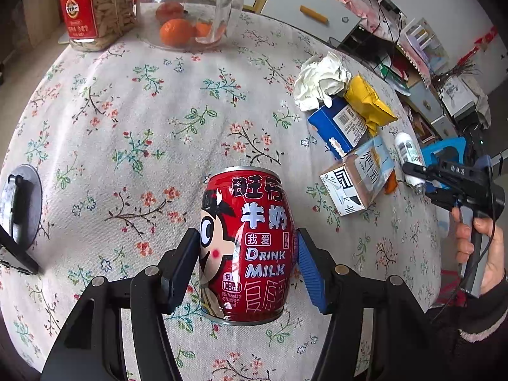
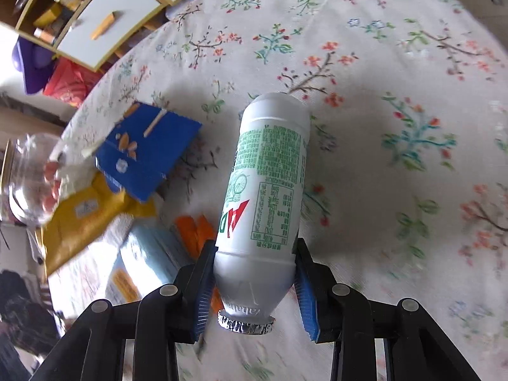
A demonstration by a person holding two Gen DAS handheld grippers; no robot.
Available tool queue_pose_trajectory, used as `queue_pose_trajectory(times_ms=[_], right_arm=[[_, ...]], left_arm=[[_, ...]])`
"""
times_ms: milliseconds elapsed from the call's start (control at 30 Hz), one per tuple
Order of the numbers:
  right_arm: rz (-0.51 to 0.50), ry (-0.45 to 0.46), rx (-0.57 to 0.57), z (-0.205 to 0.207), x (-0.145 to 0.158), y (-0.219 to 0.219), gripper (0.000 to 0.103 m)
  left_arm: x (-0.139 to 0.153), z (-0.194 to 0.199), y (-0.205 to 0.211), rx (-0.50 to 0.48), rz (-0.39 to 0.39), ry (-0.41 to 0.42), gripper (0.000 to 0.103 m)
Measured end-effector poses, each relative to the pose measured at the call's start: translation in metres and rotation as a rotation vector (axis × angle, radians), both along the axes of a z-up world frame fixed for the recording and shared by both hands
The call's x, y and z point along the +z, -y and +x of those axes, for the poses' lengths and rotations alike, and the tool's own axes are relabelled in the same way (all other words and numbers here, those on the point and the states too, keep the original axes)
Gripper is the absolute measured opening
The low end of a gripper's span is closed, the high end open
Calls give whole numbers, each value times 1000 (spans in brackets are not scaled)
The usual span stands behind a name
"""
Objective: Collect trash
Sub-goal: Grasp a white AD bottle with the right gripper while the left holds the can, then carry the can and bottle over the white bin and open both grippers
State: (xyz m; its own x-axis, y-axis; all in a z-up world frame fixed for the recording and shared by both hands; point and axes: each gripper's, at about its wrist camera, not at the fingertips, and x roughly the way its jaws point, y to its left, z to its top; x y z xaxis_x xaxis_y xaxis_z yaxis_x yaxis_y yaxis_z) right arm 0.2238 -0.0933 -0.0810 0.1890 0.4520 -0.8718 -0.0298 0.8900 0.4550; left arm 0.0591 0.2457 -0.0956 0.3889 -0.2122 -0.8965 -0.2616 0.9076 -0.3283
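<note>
Gripping one red can (image 1: 244, 247), one white bottle (image 2: 266, 197)

Right wrist view is smeared toward its left side: the glass jar (image 2: 30, 177) and yellow packet (image 2: 85, 219) are just blurs. Left wrist view crops the seed jar (image 1: 95, 9) at the top, and the dark disc (image 1: 20, 204) at the left edge is unreadable.

Soft, even daylight with faint shadows; fisheye bending at dark corners; right-wrist view motion-blurred toward its edges.
</note>
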Motion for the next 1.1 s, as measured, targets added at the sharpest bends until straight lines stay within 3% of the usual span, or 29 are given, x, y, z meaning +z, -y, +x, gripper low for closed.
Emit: queue_pose_trajectory(times_ms=[400,567,700,1100], right_arm=[[-125,-17,114,-39,-3,20,41],[-140,-33,129,-49,-7,27,42],[-104,-30,126,-53,-3,34,66],[-77,-9,55,-47,9,58,66]], left_arm=[[-14,-2,9,-18,-70,-68,67],[-16,-4,18,-23,-48,-70,66],[-13,-5,19,1,-67,-62,66],[3,-7,25,9,-78,-7,65]])
